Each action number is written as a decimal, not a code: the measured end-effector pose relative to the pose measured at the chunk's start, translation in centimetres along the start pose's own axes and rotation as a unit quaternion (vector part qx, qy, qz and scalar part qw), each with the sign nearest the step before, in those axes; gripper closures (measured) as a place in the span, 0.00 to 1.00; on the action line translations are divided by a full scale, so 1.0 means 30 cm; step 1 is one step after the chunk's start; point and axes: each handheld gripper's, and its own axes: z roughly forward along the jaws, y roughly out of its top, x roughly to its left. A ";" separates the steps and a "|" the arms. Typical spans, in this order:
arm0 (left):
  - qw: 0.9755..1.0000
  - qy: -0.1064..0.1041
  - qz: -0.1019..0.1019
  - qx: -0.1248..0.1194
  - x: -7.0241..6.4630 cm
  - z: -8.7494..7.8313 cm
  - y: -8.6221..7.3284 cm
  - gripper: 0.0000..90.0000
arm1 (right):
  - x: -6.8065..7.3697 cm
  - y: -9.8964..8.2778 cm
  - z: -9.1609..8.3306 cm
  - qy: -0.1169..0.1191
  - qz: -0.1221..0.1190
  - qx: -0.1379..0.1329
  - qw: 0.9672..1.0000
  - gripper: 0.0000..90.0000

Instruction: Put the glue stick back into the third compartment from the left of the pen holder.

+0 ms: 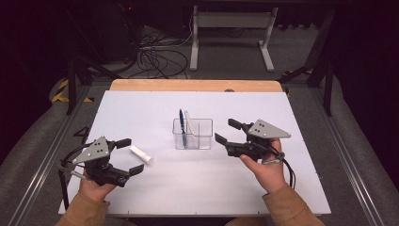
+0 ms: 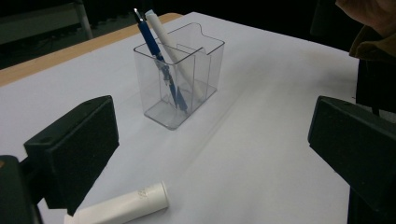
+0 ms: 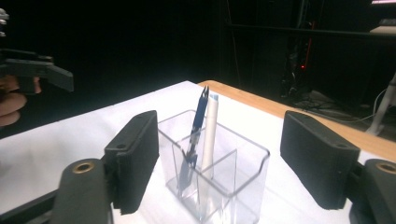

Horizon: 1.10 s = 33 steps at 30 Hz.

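While the blue pen (image 1: pixel 182 126) and white pen (image 1: pixel 189 123) stand in the clear holder (image 1: pixel 193 134), a white marker (image 1: pixel 141 155) lies unstowed between the wide, empty left gripper (image 1: pixel 130 156); the right gripper (image 1: pixel 227 131), also wide, holds nothing.

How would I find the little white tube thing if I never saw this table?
Start at the clear plastic holder in the middle of the white table, which has a blue pen and a white pen standing in it. Look towards the left gripper: the white marker is between its open jaws. Unlike the two pens, it lies flat on the table.
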 end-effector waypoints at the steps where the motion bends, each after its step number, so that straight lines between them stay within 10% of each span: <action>1: 1.000 0.001 0.000 0.003 0.002 0.000 0.000 0.03 | -0.004 -0.009 -0.009 0.001 0.001 0.001 1.000 0.29; 33: 0.997 0.013 0.021 0.073 0.053 0.015 0.039 0.09 | -0.045 -0.103 -0.072 0.000 0.023 0.049 0.999 0.27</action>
